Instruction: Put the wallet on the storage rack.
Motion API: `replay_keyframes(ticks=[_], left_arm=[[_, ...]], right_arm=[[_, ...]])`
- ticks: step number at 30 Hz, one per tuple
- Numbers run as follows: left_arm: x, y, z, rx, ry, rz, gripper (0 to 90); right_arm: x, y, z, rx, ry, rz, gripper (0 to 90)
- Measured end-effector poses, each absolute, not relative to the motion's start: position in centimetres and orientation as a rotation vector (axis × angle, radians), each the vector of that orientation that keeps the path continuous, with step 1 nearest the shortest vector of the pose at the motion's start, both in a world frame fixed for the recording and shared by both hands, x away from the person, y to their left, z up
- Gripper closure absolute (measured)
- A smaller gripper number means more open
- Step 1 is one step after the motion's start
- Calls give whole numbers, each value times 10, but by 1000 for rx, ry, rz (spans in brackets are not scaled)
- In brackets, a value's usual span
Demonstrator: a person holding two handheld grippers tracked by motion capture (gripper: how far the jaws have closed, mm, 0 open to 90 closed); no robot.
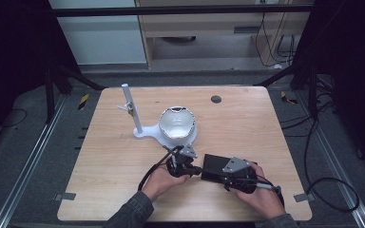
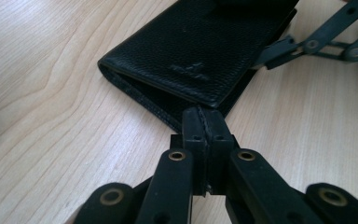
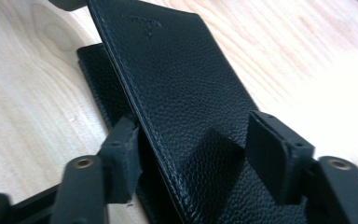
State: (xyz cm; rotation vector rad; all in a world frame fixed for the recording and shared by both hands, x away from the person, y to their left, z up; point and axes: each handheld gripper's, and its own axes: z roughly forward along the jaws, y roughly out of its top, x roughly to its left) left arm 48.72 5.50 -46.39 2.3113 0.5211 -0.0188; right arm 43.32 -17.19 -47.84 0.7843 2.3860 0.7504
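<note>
The black leather wallet (image 1: 217, 166) is lying on the wooden table (image 1: 247, 123), near its front edge. The left gripper (image 2: 204, 122) is pinching the wallet's corner, jaws pressed together. The right gripper (image 3: 200, 154) is straddling the lifted cover, jaws spread. Judged stage: opening is begun, not finished. The white bowl (image 1: 176, 122) on its stand is sitting well apart, leaving open tabletop on both sides.

light: pale wooden table (image 1: 247, 128) evenly lit, surroundings dark | glare: washed-out wood at right in right gripper view | shadows: soft | focus: black grained-leather wallet (image 3: 177, 93) sharp, nearest jaws slightly blurred
</note>
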Motion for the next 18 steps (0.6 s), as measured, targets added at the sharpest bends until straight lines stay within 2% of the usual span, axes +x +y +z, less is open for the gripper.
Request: replay_keyframes(ticks=[3, 9, 18], left_arm=[[487, 50, -461, 2311, 513, -12, 888], [488, 48, -460, 2312, 524, -4, 884], [490, 46, -456, 2311, 535, 0, 882]], right_arm=[[435, -170, -478, 776, 2368, 736, 455], [437, -167, -476, 766, 2360, 716, 505], [439, -166, -474, 752, 2383, 680, 501]])
